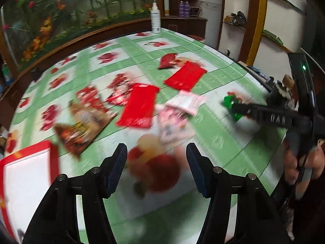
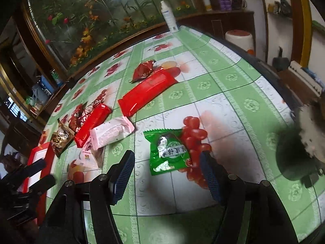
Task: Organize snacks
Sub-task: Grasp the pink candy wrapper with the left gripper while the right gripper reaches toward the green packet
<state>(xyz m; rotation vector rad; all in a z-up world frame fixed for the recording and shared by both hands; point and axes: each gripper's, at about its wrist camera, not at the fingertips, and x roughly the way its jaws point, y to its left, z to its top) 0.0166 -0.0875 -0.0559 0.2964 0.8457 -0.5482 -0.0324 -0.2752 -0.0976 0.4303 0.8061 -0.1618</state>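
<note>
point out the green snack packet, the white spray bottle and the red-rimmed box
green snack packet [image 2: 168,152], right wrist view, middle of wrapper
white spray bottle [image 2: 169,18], right wrist view, bottle body
red-rimmed box [image 1: 53,155], left wrist view, right rim

The left gripper [image 1: 156,162] hangs over the table [image 1: 219,142], jaws apart with nothing between them. Red packets [image 1: 140,105] and a pink packet [image 1: 182,103] lie beyond; a red-rimmed tray [image 1: 53,158] sits near left.

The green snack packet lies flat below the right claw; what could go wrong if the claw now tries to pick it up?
1. The green snack packet lies flat on the tablecloth, so the open right claw may slide over it or pinch the cloth.
2. The pink packet rests partly on a red packet; a sideways sweep could push that crowded pile.
</note>
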